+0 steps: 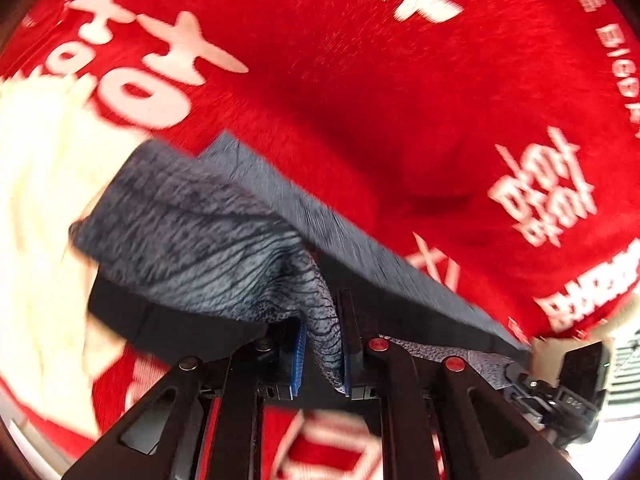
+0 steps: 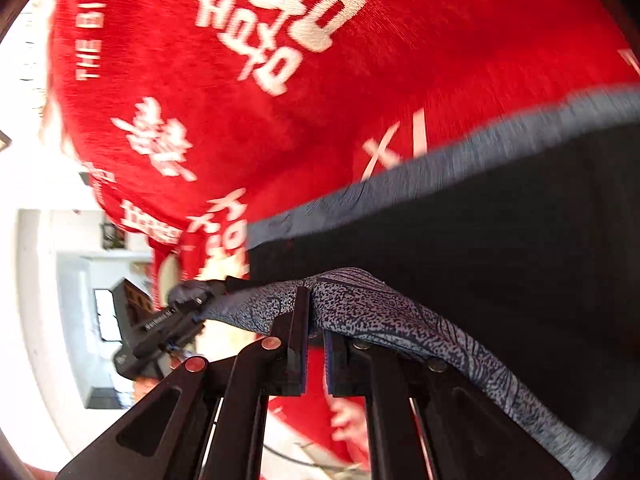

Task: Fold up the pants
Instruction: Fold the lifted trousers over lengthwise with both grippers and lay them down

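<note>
Left gripper (image 1: 320, 354) pinches patterned pants (image 1: 208, 232); right gripper (image 2: 314, 312) clamps same hem. Risk: thin bite slips, fold sags onto red printed cloth (image 1: 380, 100).

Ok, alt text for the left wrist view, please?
The left gripper is shut on a bunched fold of blue-grey patterned pants, which are lifted above a red cloth printed with white lettering. A cream fabric lies at the left edge, and the picture is motion-blurred.

Red cloth (image 1: 380, 120) with white printed lettering fills the background. Cream fabric (image 1: 36, 200) lies at left. White room wall (image 2: 36, 280) beyond the cloth's edge.
</note>
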Motion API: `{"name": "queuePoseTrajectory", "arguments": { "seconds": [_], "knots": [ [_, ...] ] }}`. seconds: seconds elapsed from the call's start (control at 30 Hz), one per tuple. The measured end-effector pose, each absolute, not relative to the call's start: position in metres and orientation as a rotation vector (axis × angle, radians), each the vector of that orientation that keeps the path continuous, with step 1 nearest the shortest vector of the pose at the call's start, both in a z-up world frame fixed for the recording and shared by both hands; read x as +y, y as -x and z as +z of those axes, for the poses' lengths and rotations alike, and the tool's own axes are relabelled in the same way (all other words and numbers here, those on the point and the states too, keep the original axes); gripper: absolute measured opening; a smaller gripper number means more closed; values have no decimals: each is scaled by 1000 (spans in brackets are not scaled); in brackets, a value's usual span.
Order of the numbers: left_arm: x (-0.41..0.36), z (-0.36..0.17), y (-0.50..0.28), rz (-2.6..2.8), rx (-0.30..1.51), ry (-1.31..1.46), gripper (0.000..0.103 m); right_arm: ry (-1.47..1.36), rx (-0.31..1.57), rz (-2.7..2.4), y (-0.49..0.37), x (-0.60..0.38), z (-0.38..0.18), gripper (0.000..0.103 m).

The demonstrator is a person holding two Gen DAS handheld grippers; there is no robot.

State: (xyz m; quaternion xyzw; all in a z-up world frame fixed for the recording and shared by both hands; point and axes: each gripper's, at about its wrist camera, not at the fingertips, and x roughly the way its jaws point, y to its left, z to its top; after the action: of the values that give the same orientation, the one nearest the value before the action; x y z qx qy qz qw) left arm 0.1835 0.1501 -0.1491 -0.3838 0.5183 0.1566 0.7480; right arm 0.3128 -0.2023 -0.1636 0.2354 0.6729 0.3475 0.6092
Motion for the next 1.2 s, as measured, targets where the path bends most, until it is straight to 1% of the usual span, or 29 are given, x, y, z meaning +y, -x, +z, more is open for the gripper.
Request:
{"name": "queuePoseTrajectory", "arguments": {
  "seconds": [0.1, 0.2, 0.3, 0.4, 0.43, 0.47, 0.5, 0.53, 0.57, 0.6, 0.63, 0.7, 0.77, 0.9, 1.1, 1.2],
  "knots": [
    [157, -183, -213, 397, 1183, 810, 17, -447, 1594, 794, -341, -179, -191, 7],
    [161, -204, -226, 432, 1221, 802, 21, -381, 1636, 779, -360, -163, -225, 7],
    [156, -194, -229, 425, 1252, 766, 24, -379, 1651, 762, -369, -158, -244, 7],
    [149, -171, -226, 391, 1276, 720, 28, -392, 1667, 772, -370, -161, -248, 8],
    [146, -162, -224, 384, 1281, 703, 33, -392, 1680, 782, -372, -161, -248, 9],
    [146, -157, -221, 398, 1286, 673, 45, -392, 1690, 789, -373, -161, -247, 11],
    [144, -147, -218, 438, 1278, 619, 77, -390, 1697, 794, -375, -161, -245, 18],
    [144, -136, -214, 481, 1246, 568, 85, -391, 1696, 802, -377, -162, -242, 30],
    [144, -124, -209, 497, 1208, 535, 85, -400, 1693, 816, -379, -162, -238, 38],
    [145, -120, -209, 494, 1207, 529, 85, -415, 1686, 837, -380, -162, -233, 58],
    [146, -119, -208, 505, 1215, 519, 85, -430, 1673, 865, -379, -163, -225, 69],
    [141, -125, -208, 522, 1251, 498, 85, -422, 1639, 890, -376, -165, -210, 72],
    [124, -136, -210, 501, 1304, 485, 85, -395, 1616, 878, -372, -167, -198, 72],
    [61, -147, -213, 380, 1343, 444, 85, -308, 1560, 814, -353, -187, -175, 72],
    [-36, -147, -214, 169, 1392, 437, 85, -197, 1499, 673, -291, -265, -149, 72],
    [-89, -143, -212, 46, 1410, 363, 85, -169, 1491, 553, -258, -316, -139, 72]
  ]
}}
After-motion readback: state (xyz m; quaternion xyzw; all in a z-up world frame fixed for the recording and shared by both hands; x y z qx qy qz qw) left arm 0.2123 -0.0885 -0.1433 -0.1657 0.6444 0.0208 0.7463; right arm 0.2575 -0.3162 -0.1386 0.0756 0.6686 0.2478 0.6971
